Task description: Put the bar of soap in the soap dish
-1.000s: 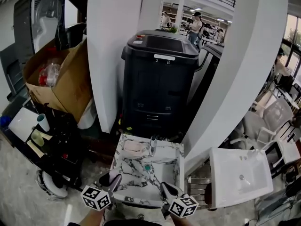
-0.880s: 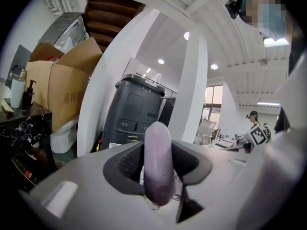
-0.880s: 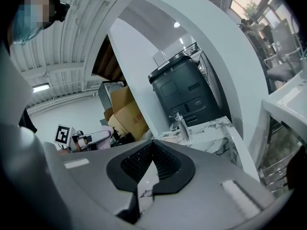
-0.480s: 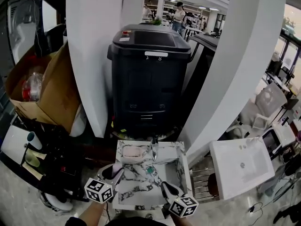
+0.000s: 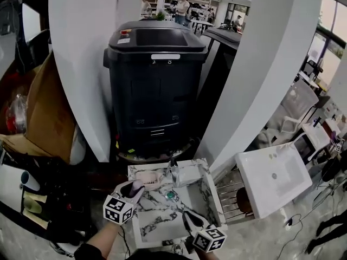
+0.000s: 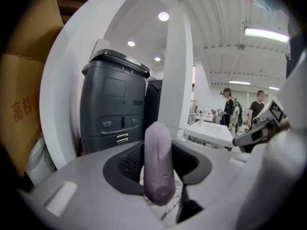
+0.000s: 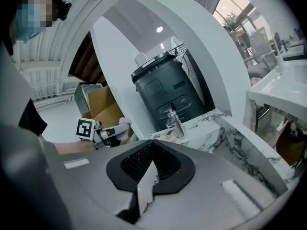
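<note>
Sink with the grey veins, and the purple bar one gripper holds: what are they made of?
The sink looks like marble or a marble-look composite: white, grey veins, smooth. The bar of soap looks waxy and matte, pale lilac, with rounded ends.

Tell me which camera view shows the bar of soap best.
The left gripper view: the bar of soap fills the middle, clamped between the jaws. The head view shows only a small pale end; the right gripper view, a tiny pink tip far off.
</note>
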Demonstrator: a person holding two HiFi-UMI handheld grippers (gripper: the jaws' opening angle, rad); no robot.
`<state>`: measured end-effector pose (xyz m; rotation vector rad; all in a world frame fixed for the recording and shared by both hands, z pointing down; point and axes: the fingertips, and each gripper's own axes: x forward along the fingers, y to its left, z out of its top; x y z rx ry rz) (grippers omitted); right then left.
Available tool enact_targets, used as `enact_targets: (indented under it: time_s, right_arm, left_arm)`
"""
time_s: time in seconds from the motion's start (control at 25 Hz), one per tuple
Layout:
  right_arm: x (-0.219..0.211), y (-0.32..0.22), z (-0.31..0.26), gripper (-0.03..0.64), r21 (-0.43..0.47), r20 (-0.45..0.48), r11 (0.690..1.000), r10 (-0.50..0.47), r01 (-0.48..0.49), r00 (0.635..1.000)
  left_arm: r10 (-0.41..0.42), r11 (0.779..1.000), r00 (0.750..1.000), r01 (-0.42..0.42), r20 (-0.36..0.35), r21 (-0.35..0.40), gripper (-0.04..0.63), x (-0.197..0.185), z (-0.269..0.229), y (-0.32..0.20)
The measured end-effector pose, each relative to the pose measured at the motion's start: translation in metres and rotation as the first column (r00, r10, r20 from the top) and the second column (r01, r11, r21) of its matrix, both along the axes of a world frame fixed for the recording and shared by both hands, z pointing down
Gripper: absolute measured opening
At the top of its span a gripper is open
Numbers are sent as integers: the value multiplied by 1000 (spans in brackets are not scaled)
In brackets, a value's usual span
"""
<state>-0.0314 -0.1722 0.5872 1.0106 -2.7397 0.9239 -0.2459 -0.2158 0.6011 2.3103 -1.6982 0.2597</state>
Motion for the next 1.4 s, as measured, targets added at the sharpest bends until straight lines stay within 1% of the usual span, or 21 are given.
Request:
enact_targets:
  time_s: [0.2,0.36,0.48,0.6,0.76,0.92,1.04,1.16,1.24,1.32,1.4]
  right_arm:
    - [-2,2,13,-5,-11,-23,999,41,-41,999]
    - [-4,3,23,-5,-40,10,996,80,-80,997]
    - [-5,4,27,-5,-53,13,993,108,-108,994]
    - [-4,5,28,-5,-57,-5,989,135,-135,991]
    - [-4,9,34,-5,-64,-15,985,158,-159,987]
    - [-4,14,38,-5,-83,12,980,184,-183,983]
    - [-2,15,37,-5,-86,7,975,204,-203,979]
    - [5,15,42,-5,-80,-10,973,215,-215,977]
    - [10,14,46,-5,-73,-27,973,219,-220,975]
    - [11,12,42,-5,-77,-19,969,233,-234,972]
    - [13,9,38,-5,-79,-11,967,243,-244,970]
  left_arm:
    - [64,997,996,-61,67,-43,204,-1,23,-33]
    - [120,990,983,-109,141,-87,204,0,44,-55]
    - [163,983,967,-142,195,-118,204,1,56,-72]
    - [223,970,939,-186,261,-159,204,7,66,-82]
    - [307,944,883,-236,354,-230,204,14,86,-91]
    - [391,910,812,-272,432,-311,204,21,108,-101]
    - [448,881,763,-288,467,-374,204,25,123,-106]
    - [503,852,698,-302,510,-428,204,27,138,-110]
    - [533,833,661,-302,528,-463,204,27,147,-113]
    - [553,819,633,-297,542,-490,204,27,155,-115]
    - [567,812,600,-292,564,-505,204,25,161,-117]
